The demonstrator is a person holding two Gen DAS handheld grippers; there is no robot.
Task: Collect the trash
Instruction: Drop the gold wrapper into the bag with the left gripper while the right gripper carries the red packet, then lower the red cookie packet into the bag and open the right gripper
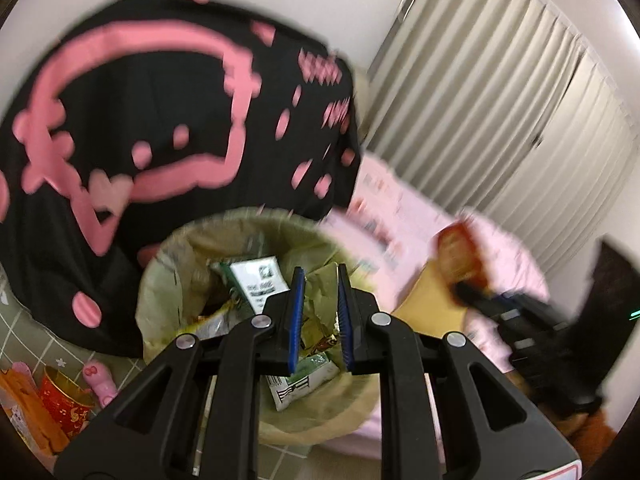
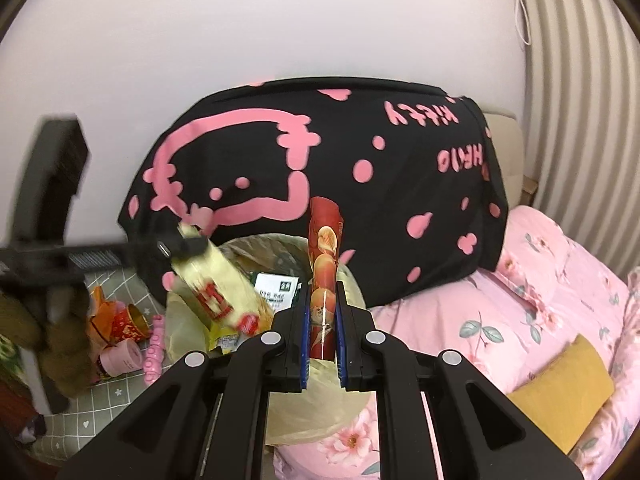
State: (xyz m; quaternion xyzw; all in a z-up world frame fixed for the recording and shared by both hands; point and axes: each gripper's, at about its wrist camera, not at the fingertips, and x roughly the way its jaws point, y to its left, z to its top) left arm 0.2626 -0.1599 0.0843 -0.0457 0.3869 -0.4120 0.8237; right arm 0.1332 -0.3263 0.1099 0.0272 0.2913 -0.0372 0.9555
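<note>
The drop-off step looks in hand: the right gripper (image 2: 322, 298) pinches a tall red foil snack pouch (image 2: 325, 240) upright over the near rim of the round bin lined with a beige plastic bag (image 2: 312, 396). The left gripper (image 1: 320, 280), jaws nearly together, appears to hold a blurred cream-yellow packet with red print (image 2: 216, 284) over the bin's left rim. Next, both should release above the bin mouth, which is already part full; the black pink-printed cloth (image 2: 360, 152) crowds behind the bin, so only the near side is free.
</note>
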